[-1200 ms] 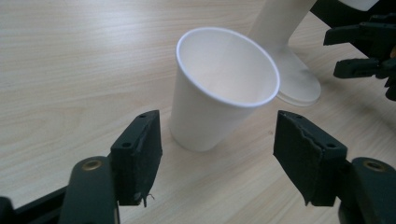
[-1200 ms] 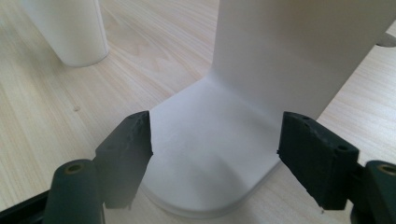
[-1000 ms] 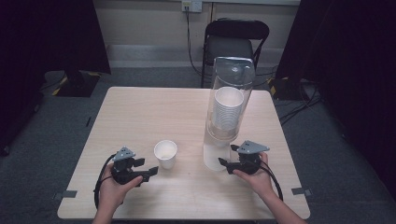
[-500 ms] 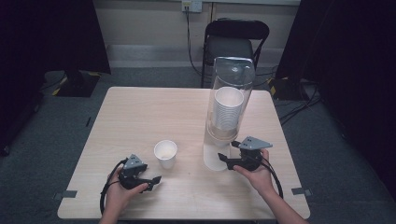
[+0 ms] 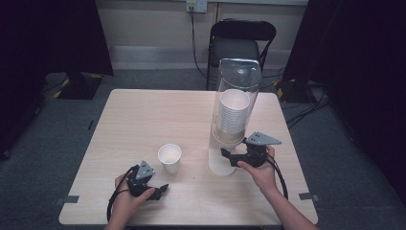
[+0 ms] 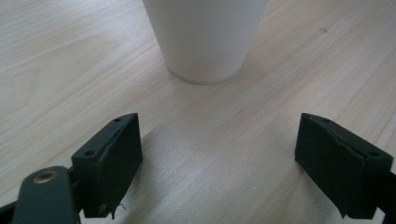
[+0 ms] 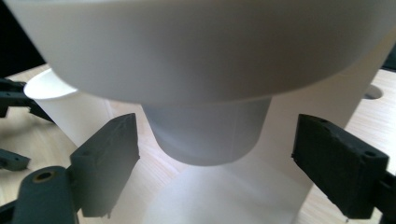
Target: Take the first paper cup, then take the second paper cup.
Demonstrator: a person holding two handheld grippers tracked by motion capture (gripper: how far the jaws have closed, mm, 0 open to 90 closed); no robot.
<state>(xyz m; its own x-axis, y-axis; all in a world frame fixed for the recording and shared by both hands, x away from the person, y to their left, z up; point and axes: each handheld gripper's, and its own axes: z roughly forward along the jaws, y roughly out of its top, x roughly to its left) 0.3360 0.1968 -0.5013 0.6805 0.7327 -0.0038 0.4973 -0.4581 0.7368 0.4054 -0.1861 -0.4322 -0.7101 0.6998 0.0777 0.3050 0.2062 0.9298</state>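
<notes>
right tool (image 5: 230,156) just spread, nothing clamped, at upright dispenser (image 5: 233,115); cup (image 5: 170,158) upright, mouth up.

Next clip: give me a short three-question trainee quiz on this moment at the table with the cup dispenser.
1. True or false: the left gripper is shut on the loose paper cup.
2. Which thing sits between the right gripper's open fingers? A: a cup bottom poking out under the dispenser. B: a chair leg. C: a cable.
3. Fill in: the loose cup stands ___ on the table.

Key: 1 false, its fingers are open, short of the cup. 2 A. 3 upright.
</notes>
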